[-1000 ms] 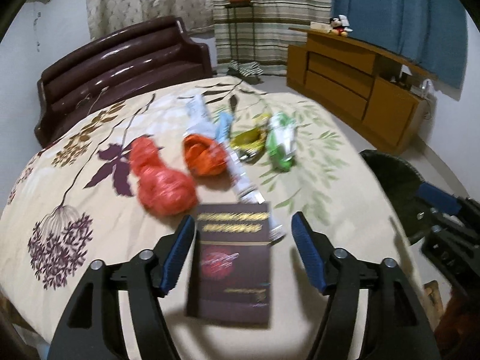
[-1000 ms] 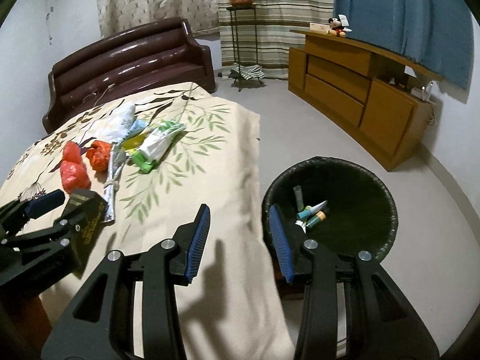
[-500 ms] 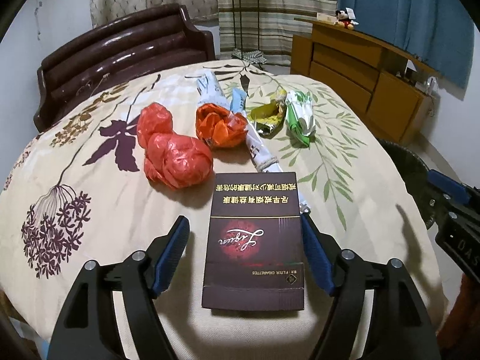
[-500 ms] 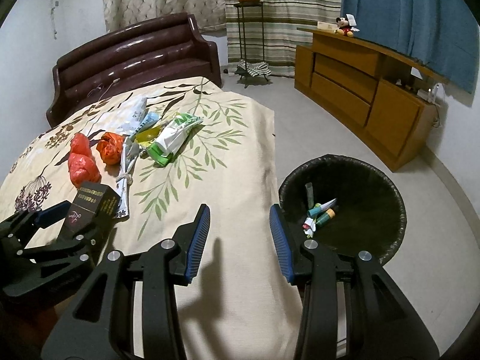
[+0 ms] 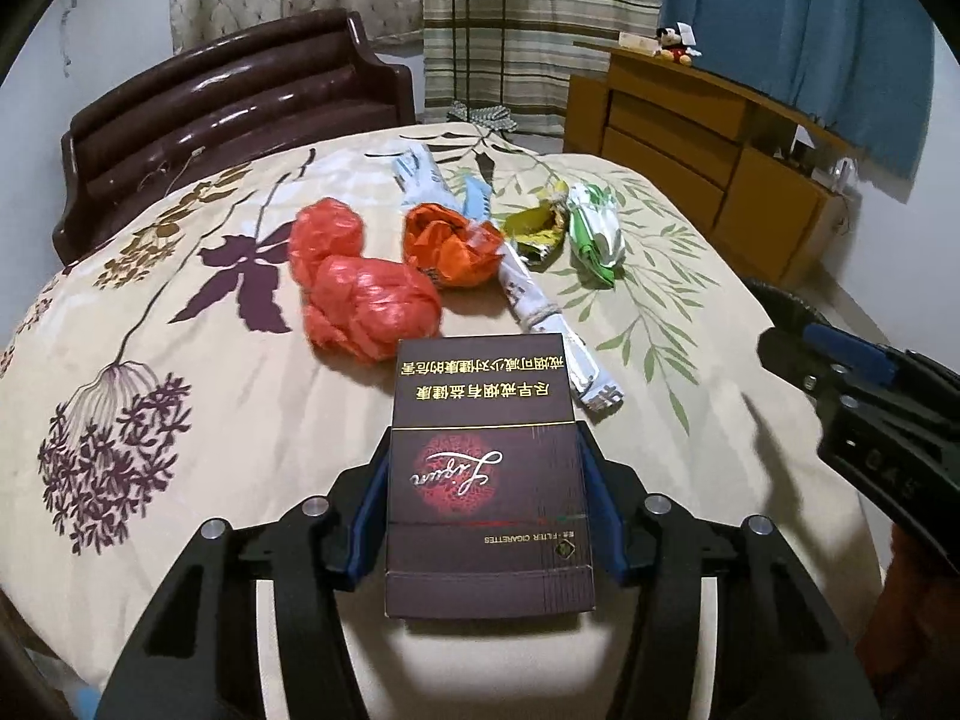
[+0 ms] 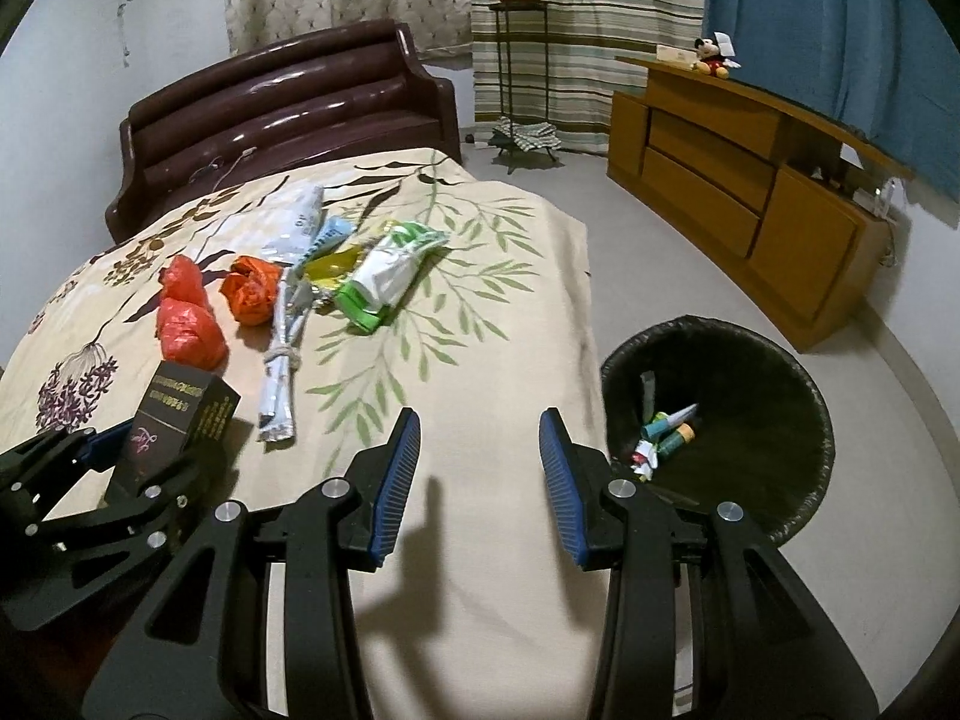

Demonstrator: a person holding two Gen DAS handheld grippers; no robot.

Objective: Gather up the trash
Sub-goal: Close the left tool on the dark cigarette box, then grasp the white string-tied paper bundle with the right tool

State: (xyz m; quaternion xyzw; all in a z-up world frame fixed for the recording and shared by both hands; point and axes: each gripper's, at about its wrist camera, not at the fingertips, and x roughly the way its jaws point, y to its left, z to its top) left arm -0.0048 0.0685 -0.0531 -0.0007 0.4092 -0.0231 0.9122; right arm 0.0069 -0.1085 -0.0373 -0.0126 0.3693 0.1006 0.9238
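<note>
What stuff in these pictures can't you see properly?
- Bin: left wrist view shows only a dark sliver at the right edge; in the right wrist view its near rim sits behind the right gripper.
- Bin's trash: too small to name.
- Box: underside hidden; sides covered by the left gripper pads.

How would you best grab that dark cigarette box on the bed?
By its two long side faces, coming from its near short end. The cigarette box is flat and stiff with parallel sides, and the left claw has just closed onto them this way.
</note>
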